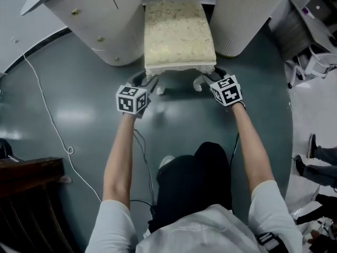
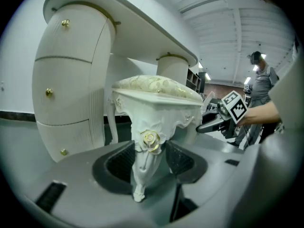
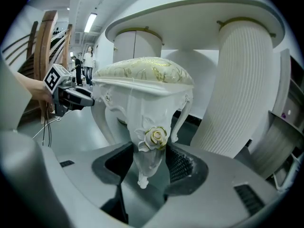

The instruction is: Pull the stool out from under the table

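Lowest in the head view, seen from above: white sleeves, black trousers, two bare forearms stretched up the frame.

Just beyond them, left of centre: left gripper (image 1: 150,84), closed on a carved white stool leg with a gold-edged rose (image 2: 143,167). Both dark pads pressed against that leg in the left gripper view (image 2: 149,158).

Right of centre, at the same height: right gripper (image 1: 208,79), likewise clamped on the other front leg (image 3: 148,158), pads touching it on both sides in the right gripper view (image 3: 152,163).

Above the grippers, at upper centre: cream brocade-cushioned stool (image 1: 179,36), standing on the glossy grey-green floor (image 1: 79,115) between the two pedestals of the white dressing table (image 1: 100,20), far end at the tabletop's edge.

Along the left: a thin white cable (image 1: 47,115) trailing down the floor.

In the lower left corner: dark wooden furniture (image 1: 26,194).
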